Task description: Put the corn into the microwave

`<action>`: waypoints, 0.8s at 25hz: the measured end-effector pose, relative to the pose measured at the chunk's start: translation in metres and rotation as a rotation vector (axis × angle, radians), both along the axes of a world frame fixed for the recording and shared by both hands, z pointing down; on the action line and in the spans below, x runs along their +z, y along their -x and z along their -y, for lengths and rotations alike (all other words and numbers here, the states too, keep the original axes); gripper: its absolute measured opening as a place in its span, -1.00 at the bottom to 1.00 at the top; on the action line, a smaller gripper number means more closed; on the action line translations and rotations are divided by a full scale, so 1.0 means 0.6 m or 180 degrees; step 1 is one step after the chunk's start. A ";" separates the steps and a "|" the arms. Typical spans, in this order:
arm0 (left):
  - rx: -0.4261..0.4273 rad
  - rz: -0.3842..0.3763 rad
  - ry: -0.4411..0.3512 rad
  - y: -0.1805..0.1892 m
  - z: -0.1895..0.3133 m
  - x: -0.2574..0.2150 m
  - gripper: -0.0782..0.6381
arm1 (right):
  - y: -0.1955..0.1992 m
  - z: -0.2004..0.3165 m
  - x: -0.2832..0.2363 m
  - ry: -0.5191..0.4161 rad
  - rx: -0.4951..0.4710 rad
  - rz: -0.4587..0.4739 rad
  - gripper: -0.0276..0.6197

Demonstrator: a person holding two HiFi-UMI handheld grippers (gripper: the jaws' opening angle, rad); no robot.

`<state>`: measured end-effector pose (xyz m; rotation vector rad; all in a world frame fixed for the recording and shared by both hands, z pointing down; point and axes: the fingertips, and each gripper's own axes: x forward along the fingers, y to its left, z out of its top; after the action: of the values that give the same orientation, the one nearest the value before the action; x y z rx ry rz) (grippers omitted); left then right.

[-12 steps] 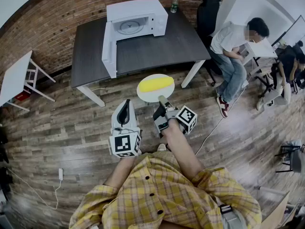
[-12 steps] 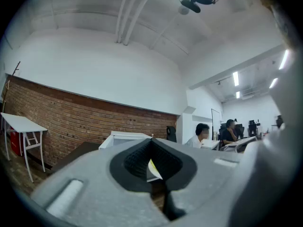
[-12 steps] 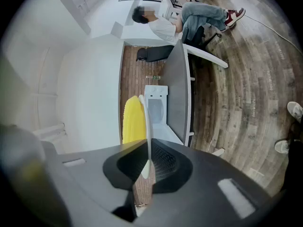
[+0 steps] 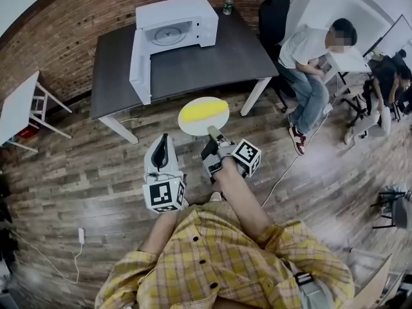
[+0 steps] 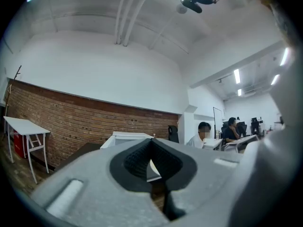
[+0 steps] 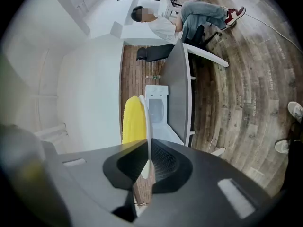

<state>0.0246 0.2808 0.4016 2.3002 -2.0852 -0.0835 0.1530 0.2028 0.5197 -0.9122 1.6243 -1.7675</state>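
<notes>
One dark worktop (image 4: 193, 66) stands at the far side against the brick wall. It carries one white microwave (image 4: 177, 19) with its door (image 4: 138, 60) swung open to the left, and one bottle (image 4: 228, 2) at its far right corner. One small white table (image 4: 19, 105) stands at the left, and one person in a white shirt (image 4: 308, 53) sits at the right. Nearer, over the wooden floor, are one round white plate (image 4: 190, 126) and one yellow corn (image 4: 203, 111) lying across it.

There are two tools. The right tool (image 4: 211, 132) is closed down on the near rim of the plate, with the thin edge caught between its pads. Its own view shows the plate (image 6: 147, 126) edge-on and the corn (image 6: 131, 122) on one face. The left tool (image 4: 162, 141) is beside it on the left – pads together, holding nothing.

Compared with the earlier frame, the right tool's grip on the plate is unchanged and the corn lies the same way. The plate remains just short of the worktop's near edge. The whole scene – worktop, microwave, plate – sits slightly further left in the head view.
</notes>
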 end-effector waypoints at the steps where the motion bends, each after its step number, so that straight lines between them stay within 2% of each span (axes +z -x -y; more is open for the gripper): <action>1: -0.0009 0.0006 0.0000 -0.002 0.000 0.000 -0.79 | -0.002 0.000 0.000 0.0004 0.0002 0.0005 -0.84; 9: -0.0141 0.0064 0.0012 -0.011 -0.003 0.003 -0.79 | -0.003 0.008 0.000 -0.0039 -0.0117 0.0011 -0.85; 20: -0.0317 0.0187 -0.0017 -0.075 -0.005 0.007 -0.79 | -0.034 0.020 0.002 -0.0111 -0.0348 -0.0006 -0.85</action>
<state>0.0693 0.2838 0.4058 2.2274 -2.2299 -0.0243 0.1731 0.1906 0.5212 -0.8236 1.7302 -1.8052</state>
